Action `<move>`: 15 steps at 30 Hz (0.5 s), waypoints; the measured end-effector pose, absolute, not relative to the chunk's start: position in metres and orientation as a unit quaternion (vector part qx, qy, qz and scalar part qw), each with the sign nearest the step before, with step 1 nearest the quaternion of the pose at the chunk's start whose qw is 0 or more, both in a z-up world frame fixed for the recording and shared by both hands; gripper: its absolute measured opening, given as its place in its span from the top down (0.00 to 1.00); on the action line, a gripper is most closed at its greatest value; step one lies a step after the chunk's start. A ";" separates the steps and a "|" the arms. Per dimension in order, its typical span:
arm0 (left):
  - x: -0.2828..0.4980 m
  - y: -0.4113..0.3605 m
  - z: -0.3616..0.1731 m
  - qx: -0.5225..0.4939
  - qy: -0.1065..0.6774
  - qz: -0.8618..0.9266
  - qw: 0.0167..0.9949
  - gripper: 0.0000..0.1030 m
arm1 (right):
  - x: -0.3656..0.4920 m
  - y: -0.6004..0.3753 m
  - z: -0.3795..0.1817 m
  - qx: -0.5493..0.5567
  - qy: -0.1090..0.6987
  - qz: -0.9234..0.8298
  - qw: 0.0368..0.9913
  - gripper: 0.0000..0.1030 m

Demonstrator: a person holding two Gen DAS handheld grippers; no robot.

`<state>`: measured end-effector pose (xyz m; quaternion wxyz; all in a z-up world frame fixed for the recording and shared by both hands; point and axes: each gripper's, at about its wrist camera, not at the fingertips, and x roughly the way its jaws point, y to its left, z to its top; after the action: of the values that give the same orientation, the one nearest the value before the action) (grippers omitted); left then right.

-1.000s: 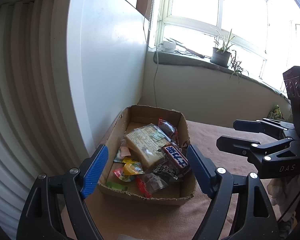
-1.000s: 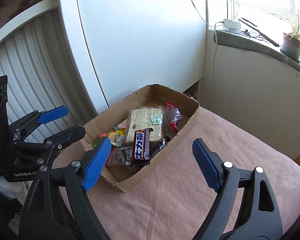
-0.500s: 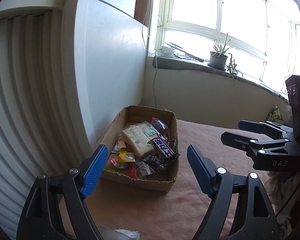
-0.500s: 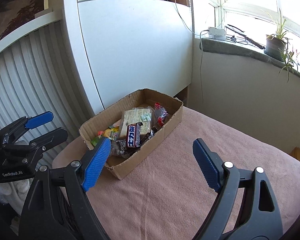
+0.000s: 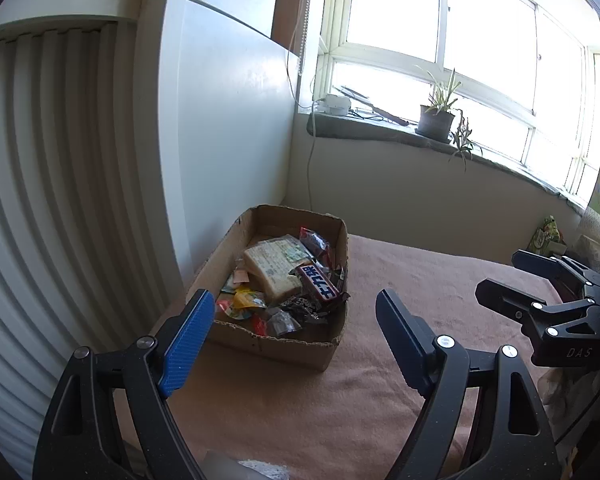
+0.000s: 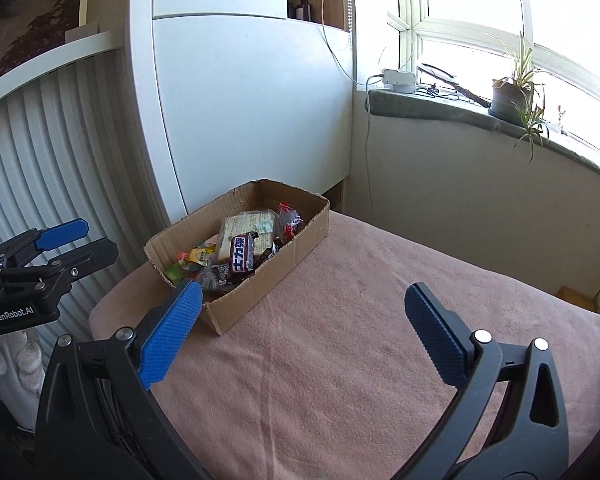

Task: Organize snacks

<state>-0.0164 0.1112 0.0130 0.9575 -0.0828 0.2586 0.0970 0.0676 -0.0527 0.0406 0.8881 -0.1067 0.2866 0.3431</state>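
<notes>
While both fingers gape empty, right gripper (image 6: 302, 322) just widening, "DAS", left gripper (image 5: 296, 336), "GenRobot.AI", cardboard box (image 6: 260, 294) of snacks

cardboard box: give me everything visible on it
The cardboard box is a shallow, open-topped tray of brown corrugated board with ragged, torn rims. It sits flat on the pink cloth, near the left edge, close to the white cabinet. Wrapped snacks fill it, a dark bar with white lettering on top. Neither hand-held gripper touches it.

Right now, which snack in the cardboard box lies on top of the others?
The dark bar with the blue-and-white label: it rests across the pale wrapped block, while the small colourful packets sit lower in the cardboard box.
</notes>
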 end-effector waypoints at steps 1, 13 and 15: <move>-0.016 0.111 0.013 -0.083 0.259 0.096 0.957 0.19 | 0.067 -0.053 0.040 -0.107 0.287 0.344 0.888 0.00; -0.021 0.110 0.011 -0.084 0.262 0.099 0.956 0.19 | 0.062 -0.052 0.038 -0.109 0.288 0.344 0.887 0.00; -0.020 0.110 0.011 -0.084 0.260 0.101 0.957 0.19 | 0.061 -0.052 0.038 -0.111 0.288 0.344 0.887 0.00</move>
<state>-0.0204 0.1101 0.0111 0.9566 -0.0835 0.2602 0.1008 0.0611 -0.0517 0.0376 0.8868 -0.1107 0.2877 0.3442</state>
